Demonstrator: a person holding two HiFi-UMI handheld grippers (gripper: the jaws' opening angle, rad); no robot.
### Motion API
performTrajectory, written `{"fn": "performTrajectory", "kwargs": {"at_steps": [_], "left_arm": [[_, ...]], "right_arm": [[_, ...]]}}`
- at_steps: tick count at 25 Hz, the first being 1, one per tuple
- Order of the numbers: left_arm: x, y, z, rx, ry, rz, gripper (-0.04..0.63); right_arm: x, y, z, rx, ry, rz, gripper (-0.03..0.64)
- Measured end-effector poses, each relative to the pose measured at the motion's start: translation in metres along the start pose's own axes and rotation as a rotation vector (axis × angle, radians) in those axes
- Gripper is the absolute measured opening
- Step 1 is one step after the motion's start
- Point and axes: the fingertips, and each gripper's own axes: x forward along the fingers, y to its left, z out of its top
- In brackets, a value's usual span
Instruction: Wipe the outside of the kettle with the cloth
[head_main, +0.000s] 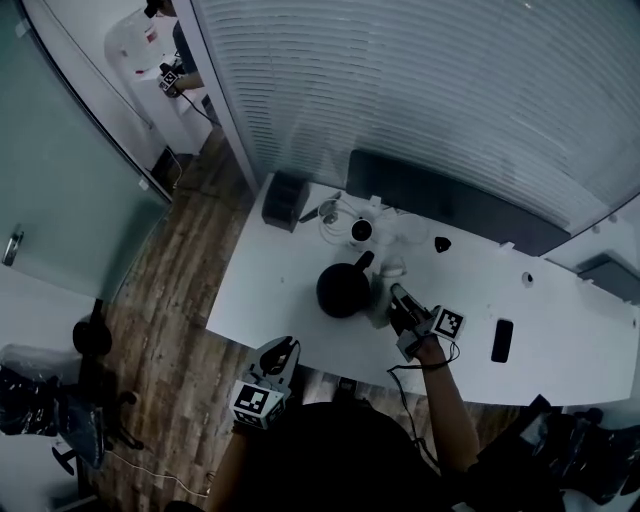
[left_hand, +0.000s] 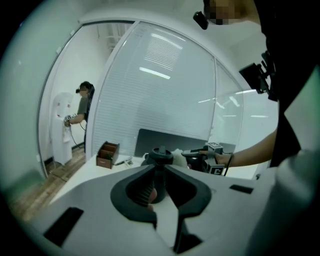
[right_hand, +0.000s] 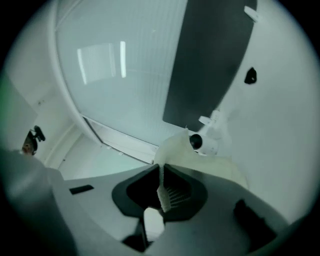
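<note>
The black kettle (head_main: 342, 291) stood upright near the middle of the white table (head_main: 262, 295), its handle toward the back; the right gripper (head_main: 396, 295) reached in level from the kettle's right, its fingers pressed together on a fold of the pale cloth (right_hand: 174, 149), which spilled out past the tips; in the head view the cloth hung just beside the kettle's right flank, though whether it touched the body could not be told. The left gripper (head_main: 285, 347) hung at the table's near edge, apart from the kettle, pointing toward it; its fingers were pressed together with nothing between them. A black phone (head_main: 502, 340) lay on the table to the right, well apart from the kettle; a dark box (head_main: 285, 200) sat at the back left corner.
</note>
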Motion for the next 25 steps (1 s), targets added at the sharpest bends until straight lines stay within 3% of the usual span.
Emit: {"fn": "performTrajectory", "kwargs": {"at_steps": [3, 6, 10, 12, 15, 19, 22, 25], "left_arm": [[0.020, -0.024, 0.005, -0.036, 0.008, -0.178, 0.090], [0.029, -0.043, 0.029, -0.031, -0.040, -0.281, 0.109], [0.037, -0.057, 0.051, -0.040, -0.057, -0.416, 0.164], [0.030, -0.070, 0.055, -0.089, -0.036, -0.556, 0.178], [0.006, -0.085, 0.066, -0.150, -0.038, -0.731, 0.187], [-0.016, -0.084, 0.067, -0.095, -0.030, -0.793, 0.186], [-0.034, -0.088, 0.073, -0.120, -0.042, -0.895, 0.190], [-0.048, -0.086, 0.074, -0.113, -0.045, -0.927, 0.190]], "right_arm": [[-0.024, 0.076, 0.004, -0.066, -0.053, 0.124, 0.031], [-0.040, 0.138, -0.010, -0.054, -0.084, 0.268, 0.031], [-0.047, 0.191, -0.038, 0.062, -0.114, 0.446, 0.031], [-0.046, 0.211, -0.051, 0.178, -0.099, 0.540, 0.031], [-0.035, 0.237, -0.079, 0.264, -0.014, 0.625, 0.031], [-0.019, 0.257, -0.119, 0.249, 0.144, 0.650, 0.031], [-0.010, 0.272, -0.140, 0.229, 0.237, 0.675, 0.031], [-0.001, 0.285, -0.159, 0.252, 0.301, 0.716, 0.031]]}}
